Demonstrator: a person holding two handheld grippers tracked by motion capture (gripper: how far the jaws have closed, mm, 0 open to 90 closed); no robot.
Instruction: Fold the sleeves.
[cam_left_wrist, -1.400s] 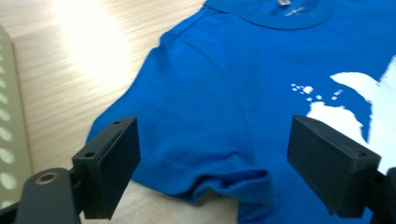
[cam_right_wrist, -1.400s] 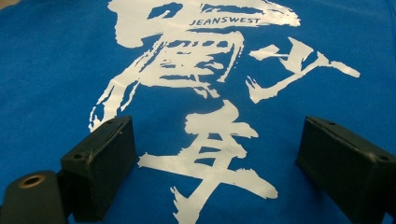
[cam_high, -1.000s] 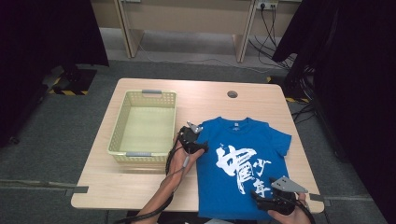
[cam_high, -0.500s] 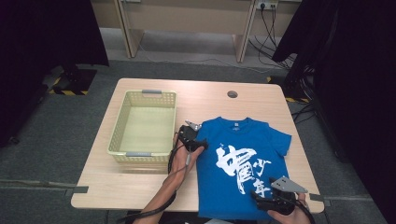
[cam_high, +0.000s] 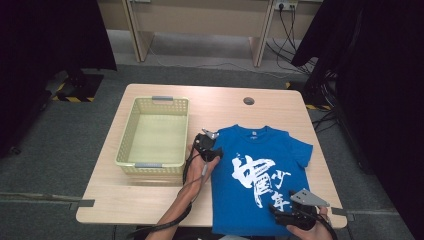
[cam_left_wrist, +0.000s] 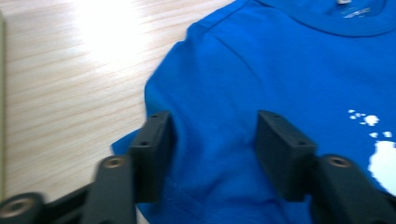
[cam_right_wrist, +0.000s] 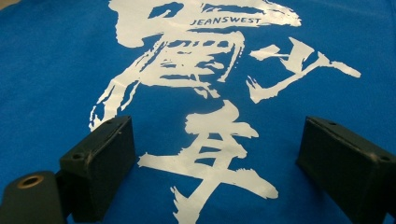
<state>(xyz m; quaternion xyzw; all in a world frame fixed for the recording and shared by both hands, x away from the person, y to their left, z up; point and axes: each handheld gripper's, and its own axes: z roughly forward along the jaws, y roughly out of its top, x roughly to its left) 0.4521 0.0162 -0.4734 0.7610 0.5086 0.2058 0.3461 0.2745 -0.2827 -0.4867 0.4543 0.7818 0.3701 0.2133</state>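
Yellow basket (cam_high: 155, 134) on table (cam_high: 150, 200) at left, left gripper (cam_high: 207, 148) just beside. Its jaws, just closing, half-open astride T-shirt (cam_high: 260, 175) sleeve, fabric bunching between. T-shirt flat, right of basket. Right gripper (cam_high: 280, 216) over hem, jaws wide, holding nothing.

The T-shirt (cam_high: 260, 180) hem is cut off by the bottom edge

left gripper (cam_high: 206, 146) jaws closing, right gripper (cam_high: 295, 216) jaws apart

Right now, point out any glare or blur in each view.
Left gripper view: bright glare on the wooden table, jaws and blue T-shirt slightly soft. Right gripper view: white print sharp, near jaws blurred. High view: evenly lit, dark edges.
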